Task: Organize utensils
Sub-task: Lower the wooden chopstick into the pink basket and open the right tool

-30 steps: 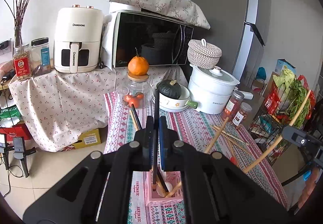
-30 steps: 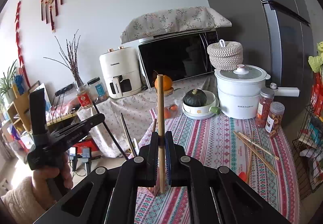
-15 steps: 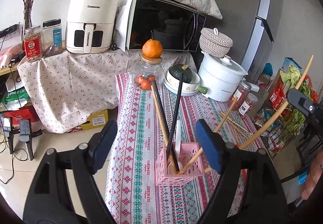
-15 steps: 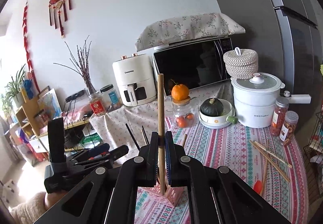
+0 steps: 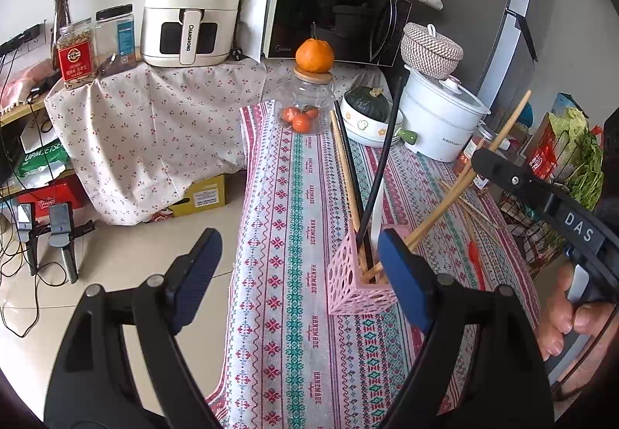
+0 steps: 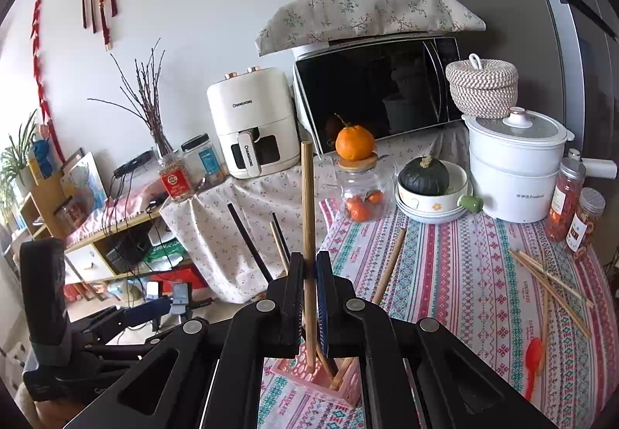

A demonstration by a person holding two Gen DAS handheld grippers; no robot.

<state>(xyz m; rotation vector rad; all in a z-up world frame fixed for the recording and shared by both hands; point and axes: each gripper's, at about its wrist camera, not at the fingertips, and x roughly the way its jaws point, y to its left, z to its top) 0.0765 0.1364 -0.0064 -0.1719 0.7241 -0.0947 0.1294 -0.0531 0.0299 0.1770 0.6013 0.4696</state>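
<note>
One wooden chopstick [image 6: 307, 220] clamped upright in right gripper [image 6: 309, 285], tip entering pink holder [image 5: 359, 285] on desk [image 5: 294, 332]. Left gripper [image 5: 298, 274] released, empty. Step: insertion. Next: lower, let go; loose chopsticks [image 6: 549, 282] remain.

Beyond the tongs, far end of the patterned tablecloth [image 6: 456, 274]: glass jar [image 6: 361, 193] of small oranges, one orange [image 6: 355, 142] on its lid. Just right of it, dark green squash [image 6: 423, 175] in a stacked bowl. Further right, white electric pot [image 6: 516, 165], woven basket [image 6: 481, 84] behind. Back shelf: microwave [image 6: 379, 92] under floral cloth; air fryer [image 6: 251, 127] to its left; twig vase [image 5: 62, 7] leftmost.
</note>
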